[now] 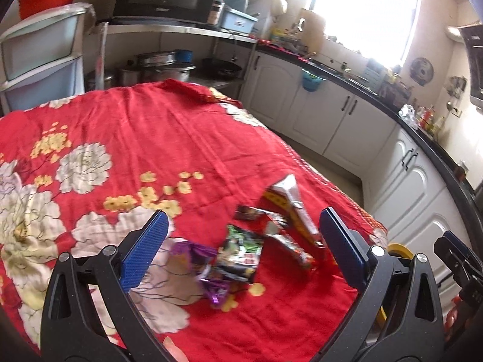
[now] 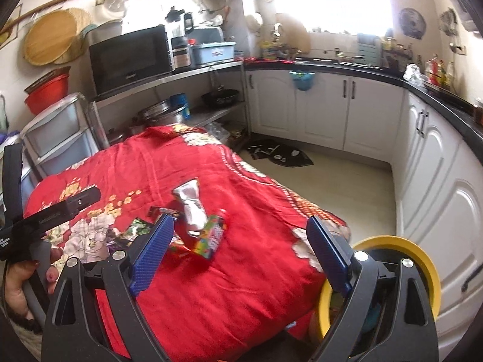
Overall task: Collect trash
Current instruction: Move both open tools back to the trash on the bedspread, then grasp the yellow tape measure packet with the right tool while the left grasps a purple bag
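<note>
Several empty snack wrappers lie bunched on a table under a red floral cloth, near its right-hand edge: a purple one nearest the left wrist camera, a green-and-black packet touching it, and a long silver-lined wrapper beyond, leaning on the red packets beside it. The left gripper hovers above the pile with its blue-padded fingers spread wide and nothing between them. The right gripper is likewise held wide apart and empty over the cloth, the silver-lined wrapper and a rainbow-coloured packet just ahead of its left finger. A yellow-rimmed bin stands beside the table edge (its inside is mostly hidden by the right finger). White kitchen cabinets run along the far wall.
</note>
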### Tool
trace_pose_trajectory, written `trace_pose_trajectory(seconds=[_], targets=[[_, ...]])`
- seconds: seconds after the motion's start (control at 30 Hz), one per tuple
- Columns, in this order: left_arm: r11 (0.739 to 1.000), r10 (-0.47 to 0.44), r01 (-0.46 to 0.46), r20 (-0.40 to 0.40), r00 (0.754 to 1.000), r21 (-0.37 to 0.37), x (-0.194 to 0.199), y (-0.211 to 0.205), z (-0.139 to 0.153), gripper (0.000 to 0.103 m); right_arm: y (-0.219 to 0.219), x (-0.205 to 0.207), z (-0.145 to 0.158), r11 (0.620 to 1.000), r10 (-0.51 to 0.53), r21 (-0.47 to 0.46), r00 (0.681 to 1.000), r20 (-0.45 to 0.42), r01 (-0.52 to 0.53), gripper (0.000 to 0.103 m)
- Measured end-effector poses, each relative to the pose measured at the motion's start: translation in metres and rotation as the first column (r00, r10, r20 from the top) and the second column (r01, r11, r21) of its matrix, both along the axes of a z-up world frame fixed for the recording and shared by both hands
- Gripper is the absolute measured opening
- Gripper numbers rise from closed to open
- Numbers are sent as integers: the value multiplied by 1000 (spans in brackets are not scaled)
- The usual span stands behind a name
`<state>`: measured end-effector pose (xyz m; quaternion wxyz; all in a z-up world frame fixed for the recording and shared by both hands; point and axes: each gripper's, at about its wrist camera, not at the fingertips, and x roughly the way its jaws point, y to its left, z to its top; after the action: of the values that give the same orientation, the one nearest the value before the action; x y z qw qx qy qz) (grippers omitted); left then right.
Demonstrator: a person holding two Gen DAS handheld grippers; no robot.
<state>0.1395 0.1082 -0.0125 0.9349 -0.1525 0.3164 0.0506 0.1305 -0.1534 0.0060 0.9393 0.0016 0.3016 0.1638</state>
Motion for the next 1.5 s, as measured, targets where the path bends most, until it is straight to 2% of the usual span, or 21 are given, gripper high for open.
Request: trace_pose_trajectory(seconds=[0.33, 0.5, 0.6, 0.83, 1.0, 1.3, 1.5], targets=[[997, 67, -69, -43, 997, -36, -3, 35, -17, 92, 38, 27, -12, 996, 79, -43, 996, -28, -80, 87], [996, 57, -61, -73, 996, -58, -3, 41, -29, 92, 54, 41, -21, 992, 111, -59, 993, -50, -114, 86], [995, 36, -45, -102, 994, -89, -5, 45, -41, 92, 63, 49, -28, 988, 132, -69, 989, -70, -136, 80], [980, -1, -32, -168, 986, -199, -6, 52, -68, 60, 79, 77, -47, 981, 157, -97, 979, -132, -170, 68], [963, -24, -31, -202, 979, -268, -4, 52, -83, 47, 90, 94, -60, 971, 183, -123, 968, -174, -205, 56], [954, -30, -38, -220, 975, -297, 2, 51, -91, 40, 115, 117, -88, 948, 221, -172, 942, -254, -268, 44], [945, -30, -45, -224, 974, -324, 12, 54, -93, 37, 127, 123, -98, 937, 237, -189, 931, -278, -295, 42]])
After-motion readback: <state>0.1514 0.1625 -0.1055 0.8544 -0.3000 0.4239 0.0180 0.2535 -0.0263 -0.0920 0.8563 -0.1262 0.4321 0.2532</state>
